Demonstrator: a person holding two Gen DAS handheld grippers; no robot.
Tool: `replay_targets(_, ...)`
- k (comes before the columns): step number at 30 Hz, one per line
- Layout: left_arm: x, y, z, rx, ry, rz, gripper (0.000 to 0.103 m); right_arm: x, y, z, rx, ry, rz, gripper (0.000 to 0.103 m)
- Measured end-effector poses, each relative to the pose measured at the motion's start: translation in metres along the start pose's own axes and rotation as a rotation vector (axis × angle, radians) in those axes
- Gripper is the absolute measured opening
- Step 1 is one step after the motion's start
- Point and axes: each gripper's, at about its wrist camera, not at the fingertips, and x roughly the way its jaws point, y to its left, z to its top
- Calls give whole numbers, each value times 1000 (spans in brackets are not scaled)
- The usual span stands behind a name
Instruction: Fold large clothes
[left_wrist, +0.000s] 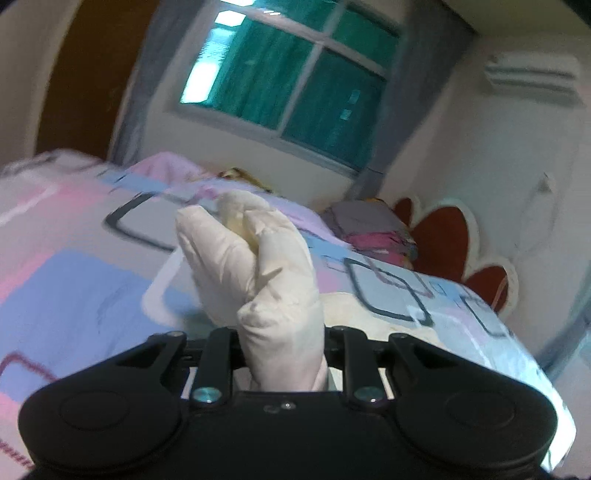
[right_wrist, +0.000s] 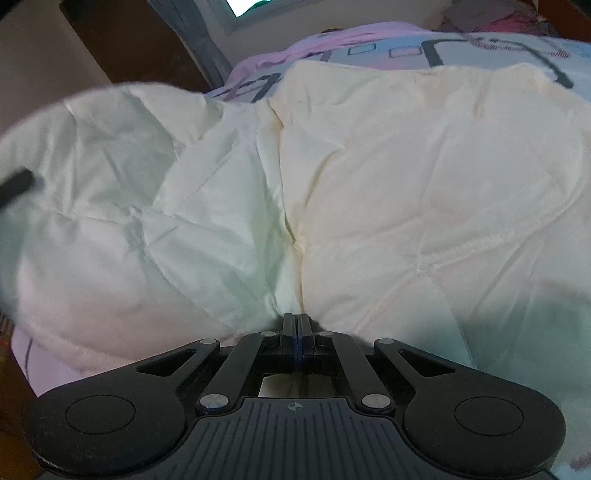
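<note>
Your left gripper (left_wrist: 280, 332): fingers pinching bunched quilted white garment (right_wrist: 369, 192), lifted above bed (left_wrist: 74, 258). Your right gripper (right_wrist: 297, 321): fingers pressed together, nipping its near fold. Garment rumpled on bed; fold looks early, most left.

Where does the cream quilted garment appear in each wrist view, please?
Left wrist view: a bunched fold of the cream quilted garment stands up at centre, clamped in the left tool.
Right wrist view: it fills most of the frame, from the left edge to the right, above the right tool.
Shared landmark: the patterned bedsheet.
</note>
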Motion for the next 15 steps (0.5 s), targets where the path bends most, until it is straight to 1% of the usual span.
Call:
replay_targets(2, 0, -29, 4, 68, -2, -15, 21, -2, -5, 2, -9, 9, 31, 0)
replay_targets(3, 2, -43, 5, 97, -5, -19, 21, -7, -11, 4, 8, 4, 48, 0)
replay_targets(5, 5, -71, 6, 148, -5, -32, 21, -39, -32, 4, 99, -108, 83, 0)
replay_targets(6, 8, -87, 4, 172, -1, -37, 21, -53, -42, 4, 121, -145, 87, 0)
replay_targets(9, 18, -126, -3, 243, 23, -59, 21, -98, -84, 6, 164, -256, 24, 0)
replay_targets(10, 23, -139, -7, 271, 35, -66, 21, -112, -102, 6, 195, -280, 5, 0)
replay_targets(12, 33, -162, -16, 318, 67, -87, 21, -136, -133, 6, 244, -315, -17, 0)
replay_targets(15, 54, -191, -31, 348, 119, -134, 21, -164, -165, 3, 285, -350, -54, 0)
